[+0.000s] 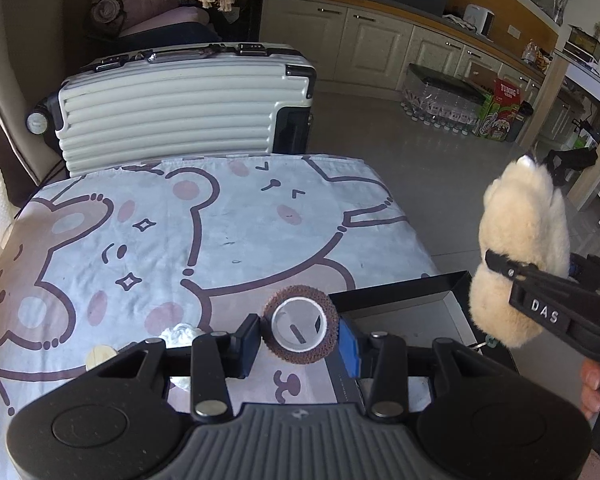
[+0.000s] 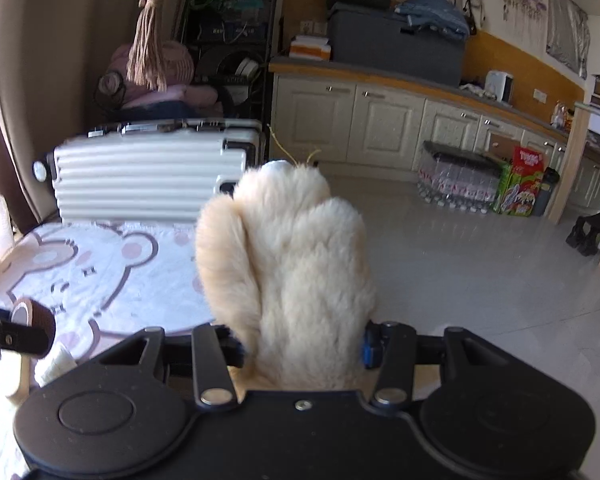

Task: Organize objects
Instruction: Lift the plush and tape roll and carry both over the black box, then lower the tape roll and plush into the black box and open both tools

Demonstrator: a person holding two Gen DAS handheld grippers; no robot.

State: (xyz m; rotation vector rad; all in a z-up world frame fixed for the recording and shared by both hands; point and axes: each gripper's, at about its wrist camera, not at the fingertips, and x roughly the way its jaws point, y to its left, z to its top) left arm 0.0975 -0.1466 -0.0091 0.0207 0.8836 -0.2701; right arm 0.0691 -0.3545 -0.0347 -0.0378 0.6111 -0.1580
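Both grippers loaded, carry step. Left gripper (image 1: 298, 330) clamps the brown fuzzy roll with white core (image 1: 298, 326); right gripper (image 2: 302, 350) clamps the cream plush fur toy (image 2: 292, 272). Both hover at the bear-print table's (image 1: 180, 220) near-right corner, by the black open box (image 1: 404, 300). Next, likely: lower over the box, release.

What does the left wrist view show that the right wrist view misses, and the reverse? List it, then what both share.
Only the left wrist view: the open black box at the table's near right corner, the right gripper from the side, and fingertips of the person's hand.

Only the right wrist view: the dark shelf rack behind the suitcase, and the black stool at far right.

Both: the brown tape roll held in the left gripper, the cream plush toy, the white suitcase, the bear-print cloth and the cabinets.
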